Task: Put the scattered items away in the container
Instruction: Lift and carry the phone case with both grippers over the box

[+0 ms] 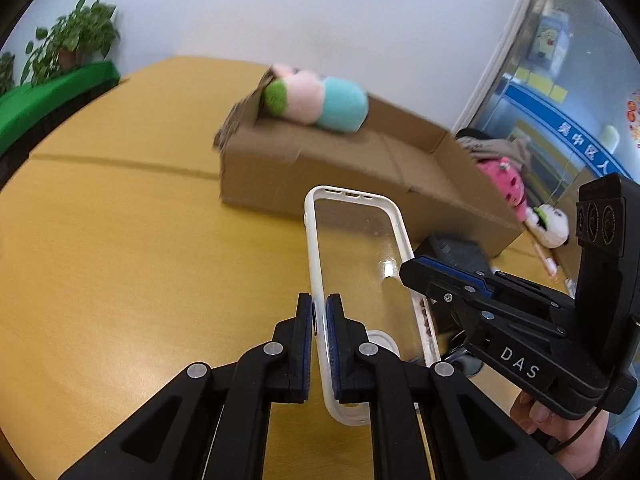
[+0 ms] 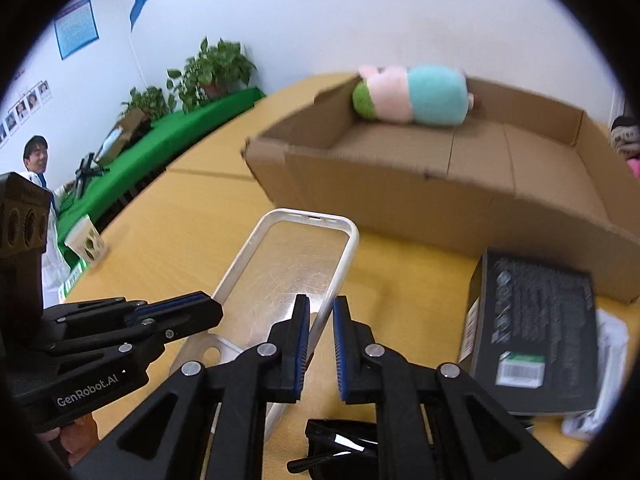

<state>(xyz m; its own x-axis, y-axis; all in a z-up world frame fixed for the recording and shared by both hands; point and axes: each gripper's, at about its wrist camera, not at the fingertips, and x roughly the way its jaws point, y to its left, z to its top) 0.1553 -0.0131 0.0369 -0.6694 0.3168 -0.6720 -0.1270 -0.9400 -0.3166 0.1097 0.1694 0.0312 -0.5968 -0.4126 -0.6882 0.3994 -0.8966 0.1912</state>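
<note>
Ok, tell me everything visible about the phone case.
The phone case is clear-backed with a white rim, slots at its far end and a camera cutout near the tools. It is empty, raised above the yellow table. The left tool pinches one long edge, the right tool the other. Its far end points toward the cardboard box.

I am looking across a yellow wooden table (image 1: 120, 220) toward a white wall (image 2: 340, 12), where potted plants (image 2: 216, 68) are sitting on a green-covered bench (image 2: 168, 140).

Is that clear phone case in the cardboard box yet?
Not yet. The phone case is outside the cardboard box, gripped by the left claw and right claw.
</note>
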